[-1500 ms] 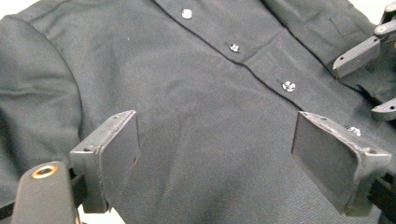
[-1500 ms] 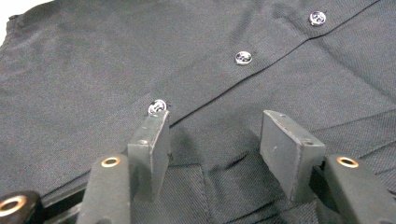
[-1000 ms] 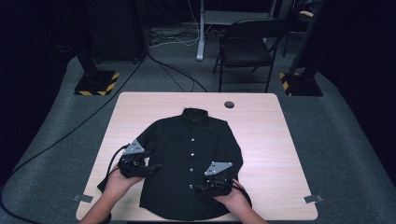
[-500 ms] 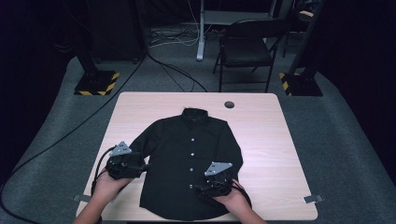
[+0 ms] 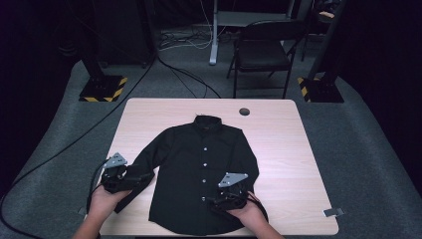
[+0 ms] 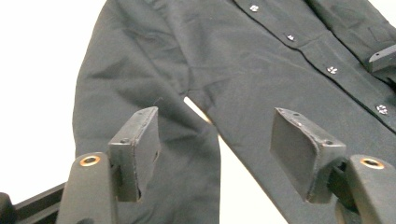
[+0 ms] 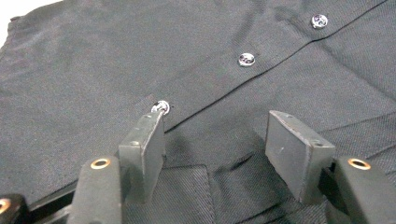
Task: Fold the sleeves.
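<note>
The black button-front cotton shirt (image 5: 201, 174) lies flat on your table, collar away from you, hem nearest; your left gripper (image 5: 133, 178), jaws just closing, and right gripper (image 5: 225, 201) both gape, gripping nothing.

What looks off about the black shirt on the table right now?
Nothing stands out. The black button-up shirt lies flat and buttoned on the light wooden table, collar away from the person, with only mild creases near one sleeve.

We see bare bench (image 5: 283, 134) to the right of the black shirt (image 5: 199, 169) and along the far edge. Only a round hole (image 5: 244, 111) interrupts that far strip.
</note>
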A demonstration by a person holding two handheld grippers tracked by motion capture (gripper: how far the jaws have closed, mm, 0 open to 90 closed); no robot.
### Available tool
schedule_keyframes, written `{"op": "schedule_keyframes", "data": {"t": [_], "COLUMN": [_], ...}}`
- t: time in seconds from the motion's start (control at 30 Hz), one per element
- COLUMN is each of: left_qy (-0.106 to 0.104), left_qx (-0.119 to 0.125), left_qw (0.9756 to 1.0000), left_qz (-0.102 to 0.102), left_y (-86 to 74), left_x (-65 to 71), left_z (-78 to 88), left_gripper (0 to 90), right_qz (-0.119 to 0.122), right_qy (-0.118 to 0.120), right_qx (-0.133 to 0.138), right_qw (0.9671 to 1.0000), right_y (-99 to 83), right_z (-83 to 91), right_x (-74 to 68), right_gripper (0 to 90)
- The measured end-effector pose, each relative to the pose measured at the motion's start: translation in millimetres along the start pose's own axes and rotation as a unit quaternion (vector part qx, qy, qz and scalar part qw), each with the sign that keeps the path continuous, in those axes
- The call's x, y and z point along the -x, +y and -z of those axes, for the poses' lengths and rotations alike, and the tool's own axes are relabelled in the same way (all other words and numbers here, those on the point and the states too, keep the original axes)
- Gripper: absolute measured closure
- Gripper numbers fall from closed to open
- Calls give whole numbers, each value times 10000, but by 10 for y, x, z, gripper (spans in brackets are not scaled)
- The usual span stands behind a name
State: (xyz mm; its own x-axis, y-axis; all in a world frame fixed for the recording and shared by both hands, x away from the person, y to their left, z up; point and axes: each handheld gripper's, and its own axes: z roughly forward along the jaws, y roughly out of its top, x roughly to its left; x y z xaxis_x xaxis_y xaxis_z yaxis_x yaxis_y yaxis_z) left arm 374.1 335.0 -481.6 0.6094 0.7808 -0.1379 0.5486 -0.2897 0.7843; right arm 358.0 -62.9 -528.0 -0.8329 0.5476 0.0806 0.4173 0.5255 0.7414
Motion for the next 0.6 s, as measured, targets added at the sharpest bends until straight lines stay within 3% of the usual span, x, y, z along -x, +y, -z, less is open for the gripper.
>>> {"op": "schedule_keyframes", "data": {"t": [0.23,0.6], "left_qy": [117,430], "left_qx": [-55,30], "left_qw": [9999,9983], "left_qz": [60,387], "left_y": [-59,-157], "left_x": [-64,-241], "left_z": [37,171], "left_gripper": [384,488], "right_qz": [-16,-50], "right_qy": [1,14], "right_qx": [23,35], "right_qw": [10000,10000], "right_y": [-3,-4], "right_z": [-1,-1], "right_x": [4,10], "right_gripper": [372,372]}}
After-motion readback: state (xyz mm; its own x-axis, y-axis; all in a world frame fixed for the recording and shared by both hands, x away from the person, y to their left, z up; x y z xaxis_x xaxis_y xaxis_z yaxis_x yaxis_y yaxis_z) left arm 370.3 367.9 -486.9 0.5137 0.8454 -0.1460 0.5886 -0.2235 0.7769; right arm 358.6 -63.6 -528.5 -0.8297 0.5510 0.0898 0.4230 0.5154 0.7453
